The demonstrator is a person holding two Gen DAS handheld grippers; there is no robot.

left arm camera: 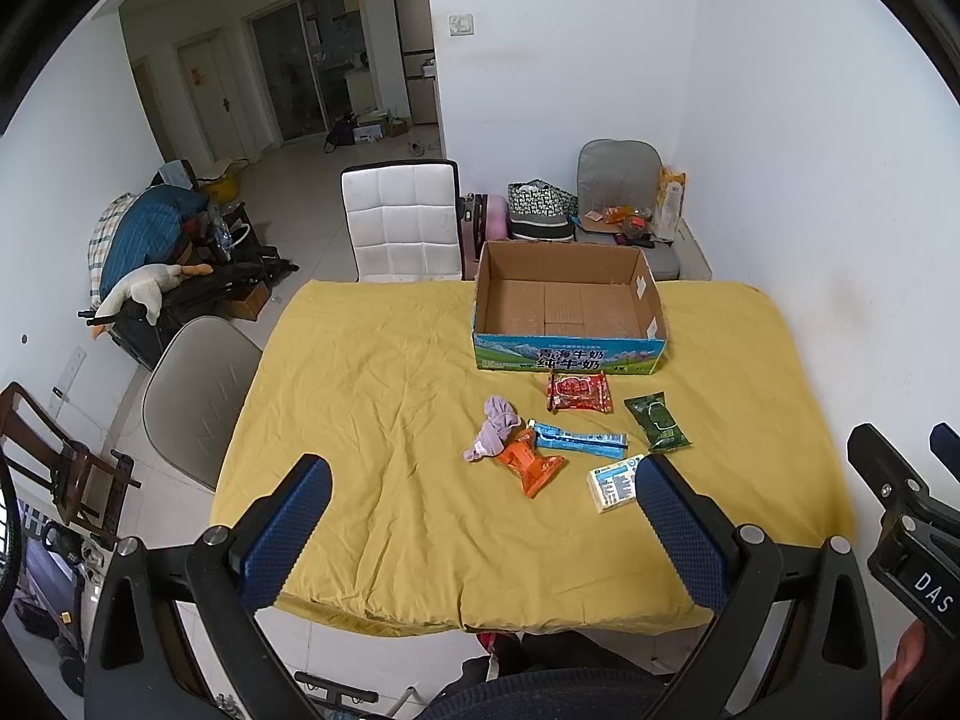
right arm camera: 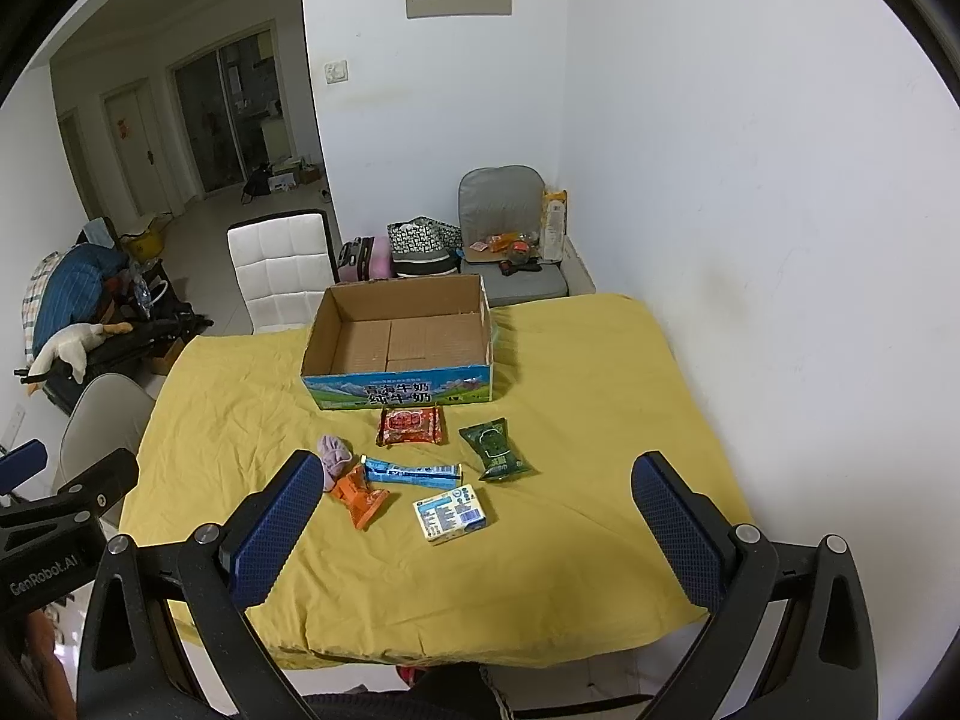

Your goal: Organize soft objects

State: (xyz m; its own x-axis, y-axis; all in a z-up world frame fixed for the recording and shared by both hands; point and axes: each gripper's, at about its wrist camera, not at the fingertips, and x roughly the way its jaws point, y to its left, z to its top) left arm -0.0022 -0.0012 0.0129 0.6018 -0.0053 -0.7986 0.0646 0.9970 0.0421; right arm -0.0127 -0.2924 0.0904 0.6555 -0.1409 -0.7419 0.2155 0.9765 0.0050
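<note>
Both grippers, left gripper [left arm camera: 480,516] and right gripper [right arm camera: 477,510], hover with fingers spread wide, holding nothing. Just in front of the open cardboard box [right arm camera: 401,342] lies the crumpled lilac cloth [right arm camera: 333,457]: light, floppy, probably best pinched at its bunched middle.

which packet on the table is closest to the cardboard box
The red packet, lying just in front of the box's printed side; the green, blue and orange ones sit farther back toward the claws.

Yellow cloth [left arm camera: 372,420], red packet [left arm camera: 579,391], green packet [left arm camera: 657,422].
</note>
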